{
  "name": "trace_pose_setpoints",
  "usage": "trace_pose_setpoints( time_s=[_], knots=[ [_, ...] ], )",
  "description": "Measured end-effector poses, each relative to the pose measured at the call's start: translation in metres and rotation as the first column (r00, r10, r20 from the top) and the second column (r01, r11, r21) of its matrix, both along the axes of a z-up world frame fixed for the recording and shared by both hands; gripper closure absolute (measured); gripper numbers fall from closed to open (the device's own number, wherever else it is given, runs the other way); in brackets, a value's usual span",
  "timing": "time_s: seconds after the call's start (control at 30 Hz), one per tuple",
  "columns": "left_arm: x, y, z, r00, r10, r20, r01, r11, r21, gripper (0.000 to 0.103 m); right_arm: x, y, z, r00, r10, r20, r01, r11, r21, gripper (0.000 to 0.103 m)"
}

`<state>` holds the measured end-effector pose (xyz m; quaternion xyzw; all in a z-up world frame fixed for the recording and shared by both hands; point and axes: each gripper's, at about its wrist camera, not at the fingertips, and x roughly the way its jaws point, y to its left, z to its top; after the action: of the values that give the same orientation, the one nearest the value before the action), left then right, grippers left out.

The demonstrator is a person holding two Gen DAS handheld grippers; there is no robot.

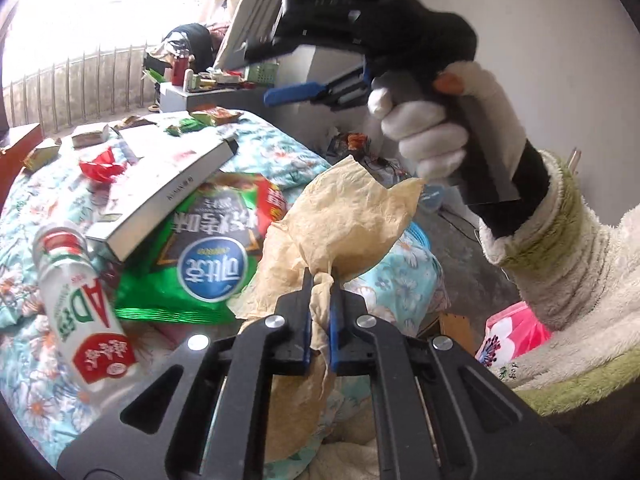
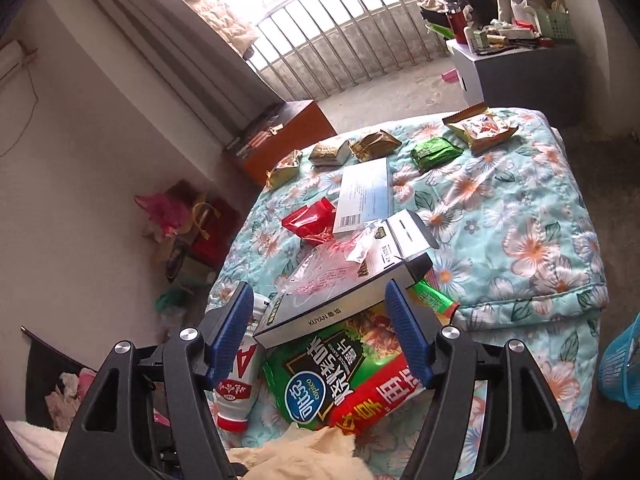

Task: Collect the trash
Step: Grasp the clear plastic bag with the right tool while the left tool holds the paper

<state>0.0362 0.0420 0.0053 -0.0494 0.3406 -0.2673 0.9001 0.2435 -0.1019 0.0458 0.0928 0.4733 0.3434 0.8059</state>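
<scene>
Closest to me, the left gripper (image 1: 320, 280) has its fingers pinched on a crumpled tan paper (image 1: 344, 216), held up above the bed's floral quilt (image 1: 272, 148). Only the left camera shows that grip; the right camera catches just the paper's edge at its bottom. The right gripper (image 2: 324, 328) hovers with fingers spread wide, nothing between them, over a green snack bag (image 2: 320, 376), a white bottle (image 2: 240, 392) and a grey box (image 2: 344, 300). Farther along lie a red wrapper (image 2: 310, 222) and small packets (image 2: 436, 154). Only the right view shows the blue basket (image 2: 620, 368) beside the bed.
</scene>
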Motion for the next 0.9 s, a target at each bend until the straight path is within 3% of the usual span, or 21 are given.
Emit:
trace_pose_setpoints(
  time_s=[0.17,0.33,0.53,0.67,0.9],
  knots=[
    [0.002,0.035,0.006,0.992,0.121,0.023,-0.122,0.992,0.024,0.098,0.044,0.029,-0.026,0.992,-0.036,-0.124,0.031,0.999,-0.039,0.037],
    [0.009,0.055,-0.004,0.981,0.194,-0.007,-0.194,0.981,0.019,0.098,0.073,0.043,-0.047,0.979,-0.075,-0.190,0.054,0.992,-0.116,0.042],
    [0.015,0.062,-0.014,0.979,0.203,-0.034,-0.203,0.979,0.014,0.098,0.084,0.060,-0.061,0.976,-0.062,-0.208,0.018,0.978,-0.209,0.059],
    [0.019,0.063,-0.017,0.977,0.208,-0.037,-0.207,0.978,0.020,0.098,0.082,0.071,-0.067,0.977,-0.028,-0.213,-0.028,0.966,-0.256,0.091],
    [0.015,0.061,-0.014,0.972,0.232,-0.034,-0.231,0.973,0.030,0.098,0.065,0.059,-0.049,0.990,-0.007,-0.144,-0.025,0.976,-0.218,0.098]
  ],
)
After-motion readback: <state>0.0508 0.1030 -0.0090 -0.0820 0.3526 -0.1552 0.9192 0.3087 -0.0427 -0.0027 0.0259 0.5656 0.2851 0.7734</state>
